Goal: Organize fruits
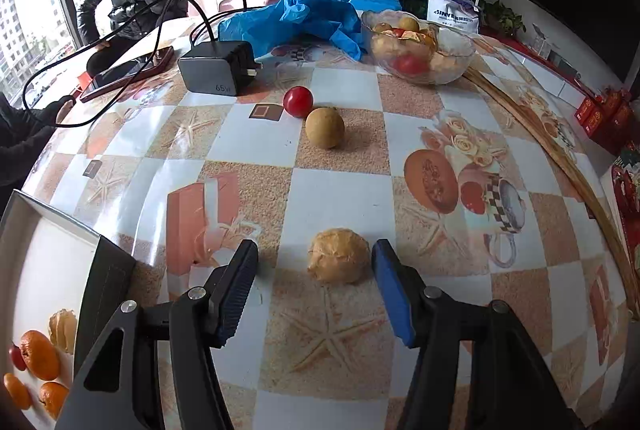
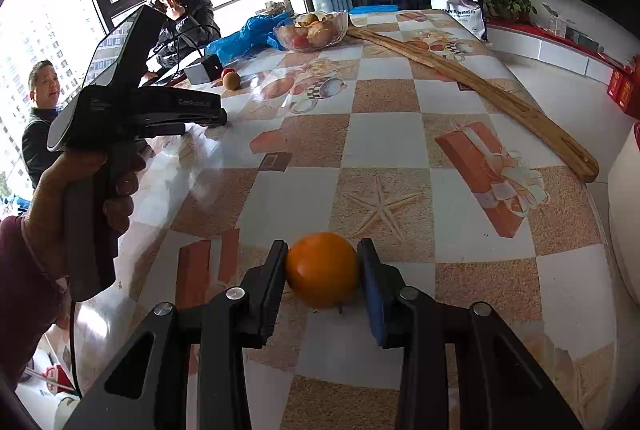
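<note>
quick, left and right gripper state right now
left gripper: open, pale peeled fruit between the fingers, untouched.
right gripper: shut on the orange.

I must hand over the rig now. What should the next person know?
Left claw: open, a peeled fruit between its fingers, not gripped.
Right claw: shut on an orange, low over the table.
Done: oranges lie in the white tray.
Left: tomato and brown fruit loose on the table; more fruit in the glass bowl.
</note>
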The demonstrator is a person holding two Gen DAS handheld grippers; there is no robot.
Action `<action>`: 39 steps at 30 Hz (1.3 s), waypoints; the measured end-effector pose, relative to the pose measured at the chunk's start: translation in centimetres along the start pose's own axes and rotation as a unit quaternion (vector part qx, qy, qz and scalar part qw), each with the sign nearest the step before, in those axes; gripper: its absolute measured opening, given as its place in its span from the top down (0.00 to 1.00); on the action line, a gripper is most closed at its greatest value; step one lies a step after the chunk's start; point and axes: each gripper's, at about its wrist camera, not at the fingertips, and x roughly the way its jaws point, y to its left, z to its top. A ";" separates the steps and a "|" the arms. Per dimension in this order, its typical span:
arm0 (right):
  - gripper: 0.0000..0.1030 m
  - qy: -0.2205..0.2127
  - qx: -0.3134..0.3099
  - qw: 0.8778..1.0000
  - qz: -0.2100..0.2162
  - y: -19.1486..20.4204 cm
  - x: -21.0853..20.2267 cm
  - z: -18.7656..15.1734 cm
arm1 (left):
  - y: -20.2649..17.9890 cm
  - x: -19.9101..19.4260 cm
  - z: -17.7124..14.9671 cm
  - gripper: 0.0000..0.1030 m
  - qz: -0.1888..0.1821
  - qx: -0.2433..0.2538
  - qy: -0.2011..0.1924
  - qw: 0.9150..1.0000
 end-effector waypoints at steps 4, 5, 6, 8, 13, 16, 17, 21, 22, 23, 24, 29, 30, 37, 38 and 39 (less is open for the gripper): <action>0.64 0.000 0.000 1.000 0.000 0.0 0.0 0.0 | -1.4 -0.6 -0.7 0.75 0.012 0.032 -0.016 0.999; 0.64 0.000 0.000 1.000 0.000 0.0 0.0 0.0 | -1.4 -1.0 -1.2 0.75 0.015 0.036 -0.017 0.999; 0.64 0.000 0.000 1.000 0.000 0.0 0.0 0.0 | -1.4 -1.5 -2.0 0.75 0.016 0.038 -0.020 0.999; 0.64 0.000 -0.002 1.000 -0.003 0.1 0.0 0.0 | -0.8 -3.0 -4.2 0.75 0.016 0.035 -0.025 0.999; 0.64 0.008 -0.029 0.999 -0.034 1.2 0.2 0.1 | 1.7 -7.8 -11.4 0.75 0.006 0.008 -0.033 0.999; 0.64 0.019 -0.065 0.996 -0.065 2.6 0.7 0.2 | 2.8 -9.4 -13.7 0.74 0.001 -0.005 -0.040 0.999; 0.64 0.020 -0.067 0.995 -0.069 2.8 0.8 0.3 | 2.7 -9.6 -14.2 0.73 0.009 0.002 -0.051 0.999; 0.64 0.017 -0.063 0.995 -0.077 3.3 1.1 0.2 | 2.7 -9.7 -14.5 0.73 0.008 0.002 -0.055 0.998; 0.64 0.016 -0.064 0.995 -0.077 3.5 1.1 0.1 | 2.7 -9.7 -14.5 0.73 0.008 0.002 -0.055 0.998; 0.64 0.015 -0.069 0.995 -0.077 3.7 1.1 0.0 | 2.8 -9.7 -14.6 0.73 0.006 0.002 -0.056 0.998; 0.64 0.014 -0.074 0.994 -0.077 4.0 1.1 0.0 | 2.8 -9.7 -14.7 0.73 0.004 0.002 -0.057 0.998; 0.64 0.010 -0.074 0.994 -0.078 4.4 1.1 -0.3 | 2.3 -9.9 -14.9 0.73 0.013 0.016 -0.061 0.998; 0.64 0.009 -0.074 0.994 -0.079 4.3 1.1 -0.4 | 2.3 -10.0 -15.0 0.73 0.014 0.016 -0.061 0.998; 0.64 0.008 -0.077 0.994 -0.081 4.4 1.1 -0.4 | 2.5 -10.0 -14.9 0.73 0.004 0.007 -0.061 0.998; 0.64 0.008 -0.077 0.994 -0.081 4.4 1.1 -0.4 | 2.5 -10.0 -14.9 0.73 0.003 0.007 -0.061 0.998; 0.64 0.009 -0.077 0.994 -0.081 4.4 1.1 -0.4 | 2.4 -10.0 -14.9 0.73 0.002 0.006 -0.061 0.998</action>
